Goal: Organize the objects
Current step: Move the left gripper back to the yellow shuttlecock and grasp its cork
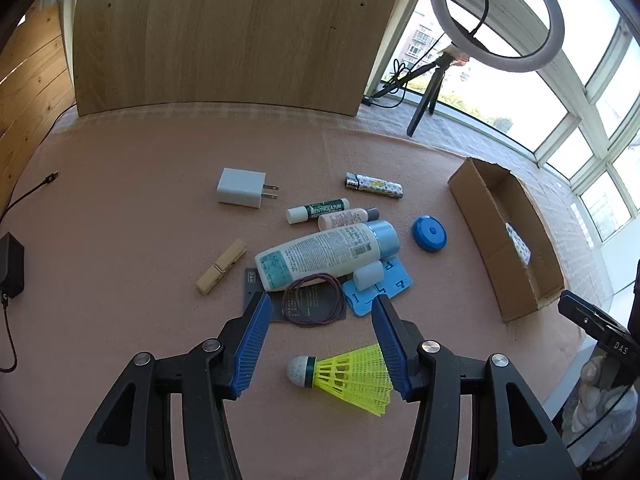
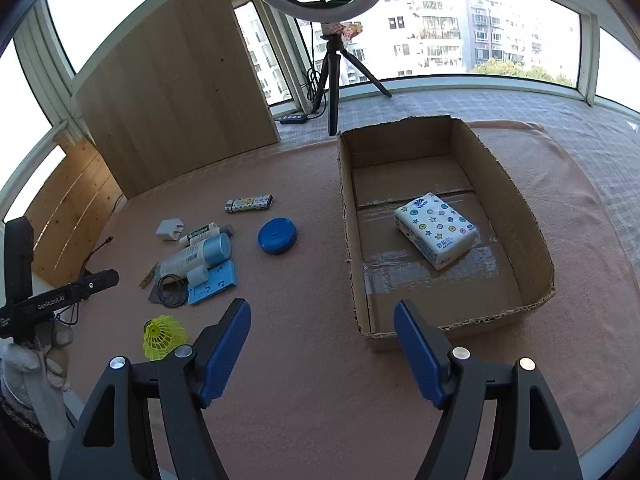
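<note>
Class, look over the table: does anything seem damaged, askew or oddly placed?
The cardboard box has ragged, torn rims. The big bottle lies toppled across a heap, partly on a dark card beside a blue card. Nothing is spilled.

Bright daylight pours through the windows (image 2: 440, 32), blown out white; sharp pictures, edges fisheye-bent.

A tissue pack (image 2: 437, 229) lies in the box (image 2: 536, 236), clutter (image 2: 196, 256) left.
</note>
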A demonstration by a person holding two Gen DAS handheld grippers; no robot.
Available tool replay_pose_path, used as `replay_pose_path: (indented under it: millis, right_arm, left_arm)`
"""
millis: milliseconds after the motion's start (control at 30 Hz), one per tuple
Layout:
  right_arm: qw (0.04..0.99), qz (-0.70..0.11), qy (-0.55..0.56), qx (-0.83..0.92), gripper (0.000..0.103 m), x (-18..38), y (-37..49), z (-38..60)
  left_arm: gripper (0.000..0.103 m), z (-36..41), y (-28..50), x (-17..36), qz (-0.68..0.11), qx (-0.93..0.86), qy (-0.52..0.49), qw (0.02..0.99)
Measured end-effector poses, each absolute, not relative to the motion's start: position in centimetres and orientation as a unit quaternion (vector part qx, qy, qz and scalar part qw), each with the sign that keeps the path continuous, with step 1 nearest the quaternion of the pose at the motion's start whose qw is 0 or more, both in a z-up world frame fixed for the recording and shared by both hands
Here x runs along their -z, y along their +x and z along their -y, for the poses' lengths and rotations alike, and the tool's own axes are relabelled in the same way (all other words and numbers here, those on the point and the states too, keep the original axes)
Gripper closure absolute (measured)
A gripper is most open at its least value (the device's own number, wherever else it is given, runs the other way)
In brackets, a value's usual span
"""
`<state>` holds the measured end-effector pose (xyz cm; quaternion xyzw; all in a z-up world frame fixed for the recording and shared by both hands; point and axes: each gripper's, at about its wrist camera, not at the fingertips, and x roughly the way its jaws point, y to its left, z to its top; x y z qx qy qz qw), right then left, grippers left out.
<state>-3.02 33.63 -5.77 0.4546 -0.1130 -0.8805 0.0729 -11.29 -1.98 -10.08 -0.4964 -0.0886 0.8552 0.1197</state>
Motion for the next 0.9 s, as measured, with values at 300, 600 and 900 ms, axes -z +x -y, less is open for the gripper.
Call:
replay_pose_path:
  millis: [300, 600, 900]
  right_arm:
    - [0.113, 0.106, 0.487, 0.860, 0.032, 7.3, -3.5, -29.4]
    - [0.183, 0.091, 0.509, 0.836, 0.033, 8.6, -3.6, -23.5]
    - [0.255, 0.040, 0.530, 0.808, 0.056, 10.9, -3.0, -16.5]
  left_arm:
    - [0.047, 2.6, -10.3, 13.7, 0.109, -0.832, -0.528, 0.130]
    - [0.047, 2.3, -8.6, 15.3, 0.123, -0.812, -0.547, 0.162]
    - [0.057, 2.1, -9.4, 17.0, 0.138, -0.795, -0.563, 0.178]
